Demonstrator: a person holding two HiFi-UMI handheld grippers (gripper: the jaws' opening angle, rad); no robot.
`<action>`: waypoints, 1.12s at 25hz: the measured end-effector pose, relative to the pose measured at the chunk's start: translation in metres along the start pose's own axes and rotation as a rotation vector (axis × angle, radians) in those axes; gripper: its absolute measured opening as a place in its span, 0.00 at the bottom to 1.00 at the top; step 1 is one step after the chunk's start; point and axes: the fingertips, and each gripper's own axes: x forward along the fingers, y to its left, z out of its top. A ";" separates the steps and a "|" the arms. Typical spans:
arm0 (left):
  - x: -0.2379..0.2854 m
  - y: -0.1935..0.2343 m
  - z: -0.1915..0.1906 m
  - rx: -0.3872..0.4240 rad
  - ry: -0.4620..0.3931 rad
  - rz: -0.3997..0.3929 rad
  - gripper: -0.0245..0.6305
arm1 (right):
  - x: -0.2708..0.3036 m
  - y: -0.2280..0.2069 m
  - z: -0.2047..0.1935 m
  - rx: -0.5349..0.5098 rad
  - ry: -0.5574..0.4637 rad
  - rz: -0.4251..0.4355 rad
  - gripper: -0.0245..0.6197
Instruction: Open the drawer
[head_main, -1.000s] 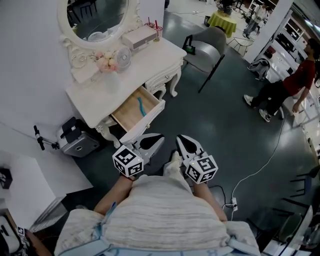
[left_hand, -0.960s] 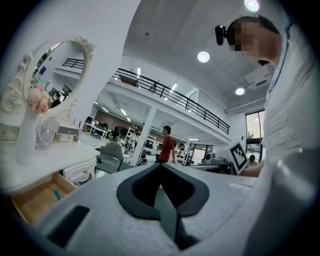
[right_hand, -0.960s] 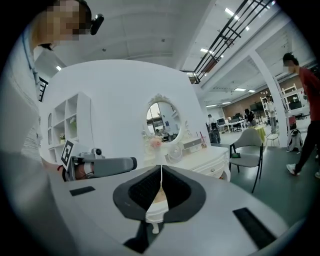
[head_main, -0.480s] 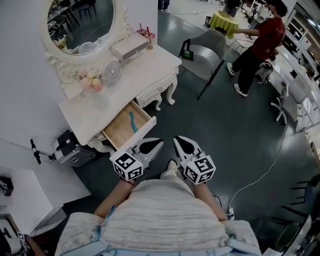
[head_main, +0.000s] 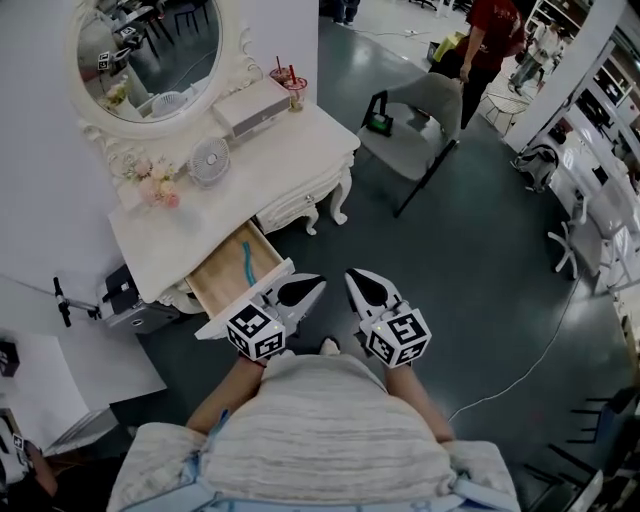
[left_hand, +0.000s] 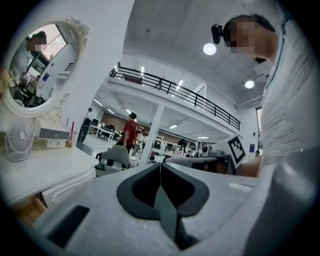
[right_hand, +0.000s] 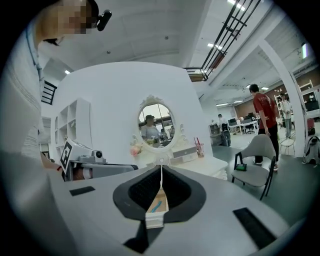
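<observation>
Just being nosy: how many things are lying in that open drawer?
1: a teal object lies along the middle of the drawer. More may be hidden further back under the tabletop.

Drawer (head_main: 218, 283) — bare wood inside; dressing table (head_main: 272, 150) — smooth white paint.

Left gripper (head_main: 314, 285): we hold it about level, tips toward 1 o'clock in the head view; its jaws are pressed together with nothing between them.
Right gripper (head_main: 354, 279): tilted slightly down, tips toward 11 o'clock; jaws together, empty.
Spacing: the tips sit near each other, not touching.
Arms: our left forearm (head_main: 232, 385) and right forearm (head_main: 412, 388) reach out from 6 o'clock.
</observation>
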 end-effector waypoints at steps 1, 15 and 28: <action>0.009 0.002 0.002 0.005 -0.001 0.003 0.06 | 0.002 -0.009 0.003 0.000 -0.001 0.005 0.05; 0.037 0.058 0.000 -0.028 0.007 0.094 0.06 | 0.050 -0.053 0.001 0.018 0.053 0.057 0.05; 0.040 0.119 0.004 -0.029 0.016 0.117 0.06 | 0.109 -0.058 0.000 -0.003 0.101 0.111 0.05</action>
